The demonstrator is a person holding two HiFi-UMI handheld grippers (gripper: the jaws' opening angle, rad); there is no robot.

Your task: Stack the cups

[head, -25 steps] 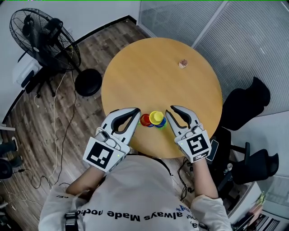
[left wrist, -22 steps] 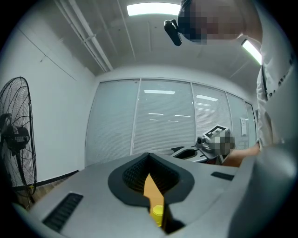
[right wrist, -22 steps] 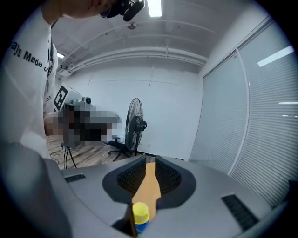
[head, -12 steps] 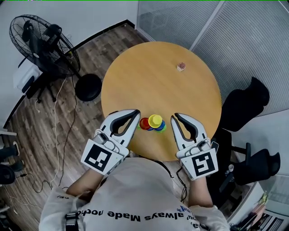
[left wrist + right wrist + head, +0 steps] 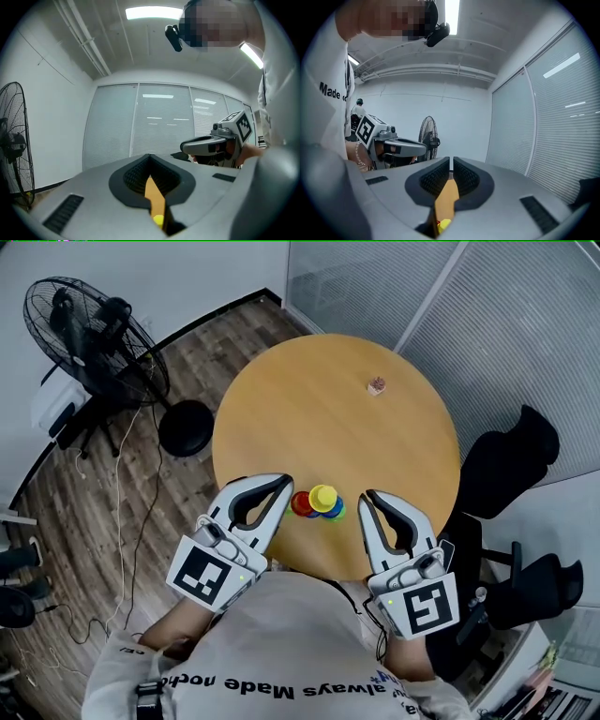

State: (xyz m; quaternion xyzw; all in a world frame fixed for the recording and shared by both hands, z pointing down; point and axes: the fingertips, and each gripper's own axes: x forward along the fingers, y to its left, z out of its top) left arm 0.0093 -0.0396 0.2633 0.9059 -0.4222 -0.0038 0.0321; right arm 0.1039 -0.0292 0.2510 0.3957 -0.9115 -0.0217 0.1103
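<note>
A small cluster of cups stands near the front edge of the round wooden table (image 5: pixel 328 409): a yellow cup (image 5: pixel 323 496) on top of a blue one (image 5: pixel 335 511), with a red cup (image 5: pixel 301 503) touching them on the left. My left gripper (image 5: pixel 284 482) hovers just left of the red cup, shut and empty. The right gripper (image 5: pixel 366 495) is a little to the right of the cups, its jaws closing with nothing between them. A bit of yellow cup (image 5: pixel 158 219) shows below the left gripper (image 5: pixel 150 157), and the yellow cup (image 5: pixel 444 224) also shows below the right gripper (image 5: pixel 451 161).
A small pinkish object (image 5: pixel 377 385) lies at the table's far right. A standing fan (image 5: pixel 94 329) with a round black base (image 5: pixel 185 427) is on the wooden floor to the left. A black chair (image 5: pixel 506 460) stands right of the table, and blinds line the glass walls behind.
The right gripper has drawn back from the cups toward the person and its jaws have narrowed. The left gripper and the cups have hardly moved.
</note>
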